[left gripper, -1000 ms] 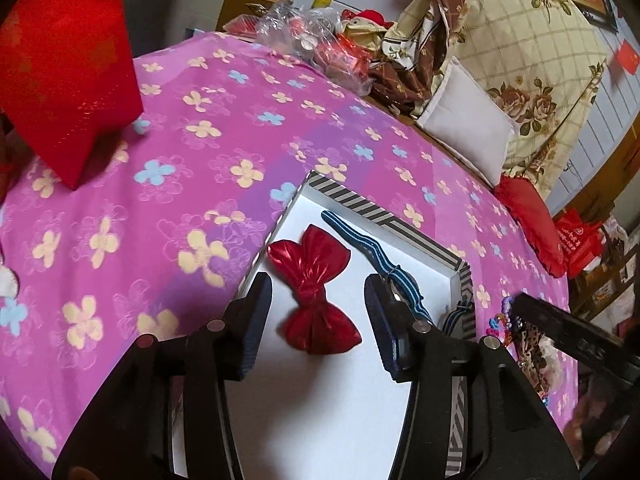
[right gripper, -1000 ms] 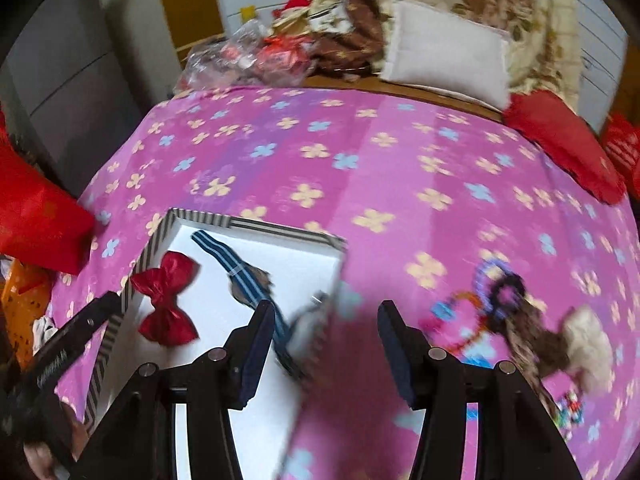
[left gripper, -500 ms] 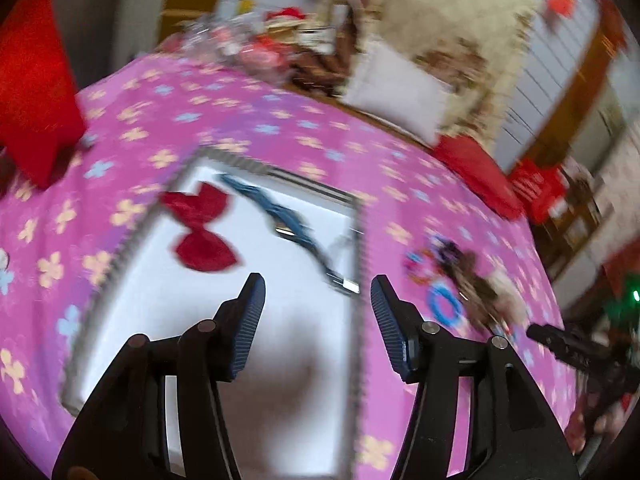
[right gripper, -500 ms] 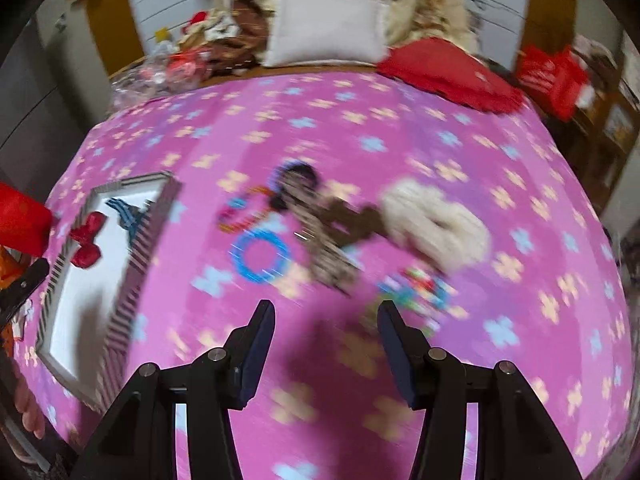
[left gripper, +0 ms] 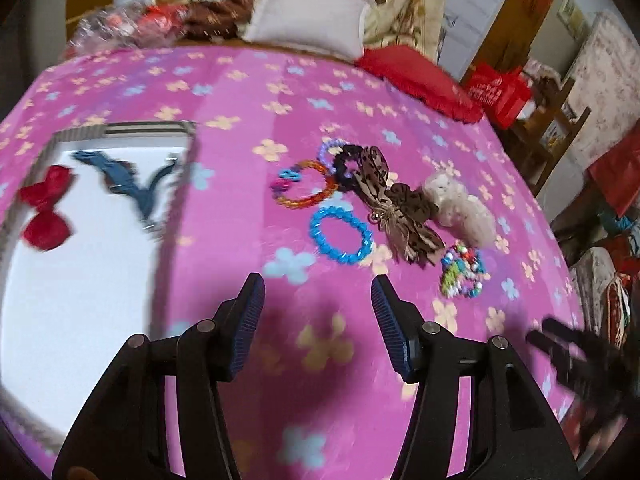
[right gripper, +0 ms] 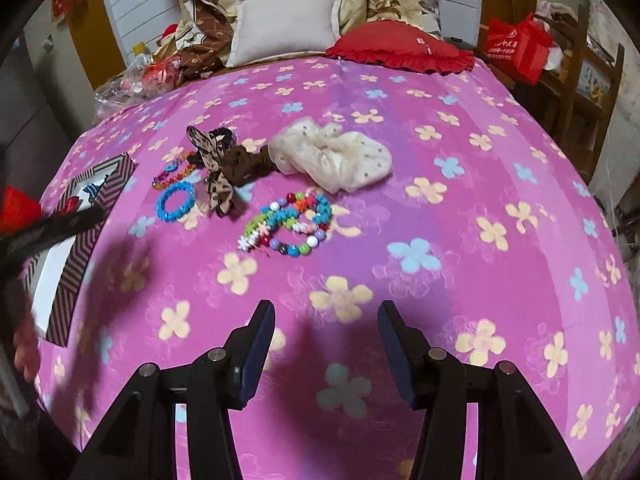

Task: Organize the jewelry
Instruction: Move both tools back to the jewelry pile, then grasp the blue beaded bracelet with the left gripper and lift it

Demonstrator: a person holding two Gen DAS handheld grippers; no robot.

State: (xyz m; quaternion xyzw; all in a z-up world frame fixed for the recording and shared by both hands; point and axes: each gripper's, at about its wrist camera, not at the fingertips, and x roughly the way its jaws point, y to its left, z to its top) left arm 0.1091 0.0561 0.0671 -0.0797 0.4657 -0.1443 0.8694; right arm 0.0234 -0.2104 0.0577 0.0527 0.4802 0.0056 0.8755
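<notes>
A striped-rim white tray [left gripper: 132,128] at the left holds a red bow [left gripper: 46,208] and a blue striped band [left gripper: 128,188]. On the pink flowered cloth lie a blue bead bracelet [left gripper: 340,236], an orange bead bracelet [left gripper: 306,188], a brown dotted bow scrunchie [left gripper: 396,208], a cream scrunchie [left gripper: 460,208] and a multicolour bead bracelet [left gripper: 462,268]. My left gripper [left gripper: 316,316] is open and empty, just short of the blue bracelet. My right gripper [right gripper: 326,344] is open and empty, short of the multicolour bracelet [right gripper: 292,220]. The tray [right gripper: 104,184] shows at the left there.
A white pillow [right gripper: 284,24] and a red cushion [right gripper: 400,52] lie at the cloth's far edge. Plastic-wrapped clutter [right gripper: 140,76] sits at the far left. A red bag [right gripper: 516,48] stands on a wooden shelf at the right.
Both grippers have swung right, away from the tray, toward the pile of bracelets and scrunchies. Both stay open and empty.
</notes>
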